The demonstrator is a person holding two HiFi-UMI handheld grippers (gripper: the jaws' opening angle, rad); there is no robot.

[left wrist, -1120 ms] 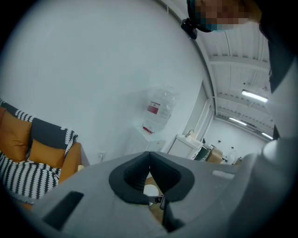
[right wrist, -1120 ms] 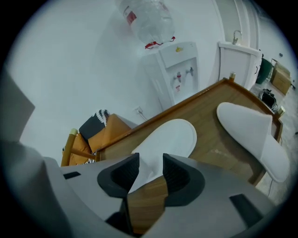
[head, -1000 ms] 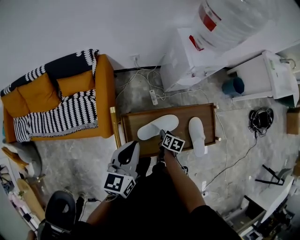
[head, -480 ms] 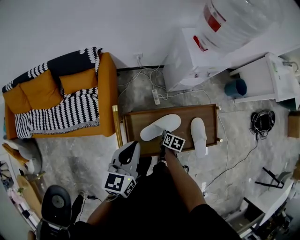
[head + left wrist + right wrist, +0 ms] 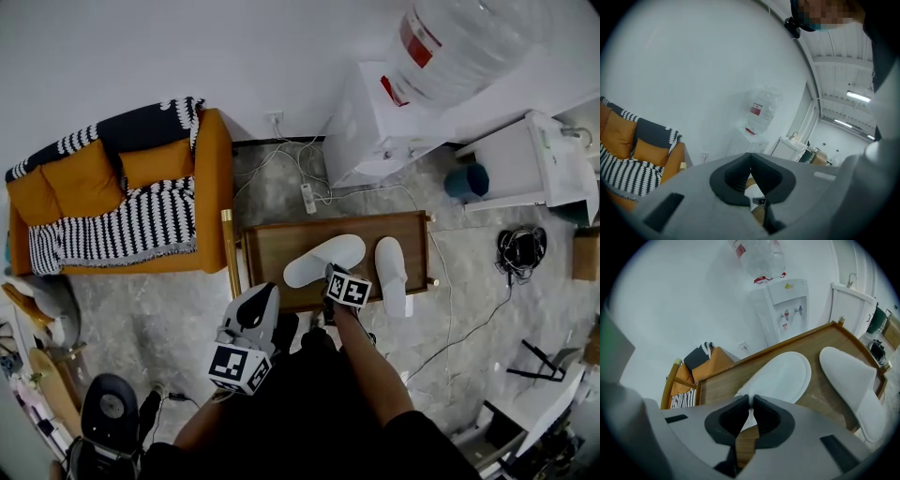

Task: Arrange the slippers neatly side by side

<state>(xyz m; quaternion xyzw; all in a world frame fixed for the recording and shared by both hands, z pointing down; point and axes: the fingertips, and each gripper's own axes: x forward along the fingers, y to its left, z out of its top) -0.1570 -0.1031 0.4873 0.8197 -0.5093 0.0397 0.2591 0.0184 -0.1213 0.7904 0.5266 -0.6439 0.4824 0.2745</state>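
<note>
Two white slippers lie on a low wooden table (image 5: pixel 272 246). The left slipper (image 5: pixel 323 260) lies slanted, its toe pointing up and to the right. The right slipper (image 5: pixel 391 274) lies straight, apart from it. My right gripper (image 5: pixel 329 272) is at the slanted slipper's near end. In the right gripper view its jaws (image 5: pixel 751 398) are closing, and their tips pinch the near edge of that slipper (image 5: pixel 780 378). The other slipper (image 5: pixel 853 385) lies to the right. My left gripper (image 5: pixel 270 288) hangs short of the table's near left corner, shut (image 5: pixel 750 154) on nothing.
An orange sofa (image 5: pixel 211 187) with a striped blanket stands left of the table. Behind the table are a water dispenser (image 5: pixel 375 112), a power strip (image 5: pixel 307 195) and loose cables. A white cabinet (image 5: pixel 534 159), a teal bin (image 5: pixel 467 178) and coiled cable (image 5: pixel 518 246) are at the right.
The right gripper has stayed at the slanted slipper's near end. Both slippers and the left gripper keep their places; only the head view has shifted a little.
</note>
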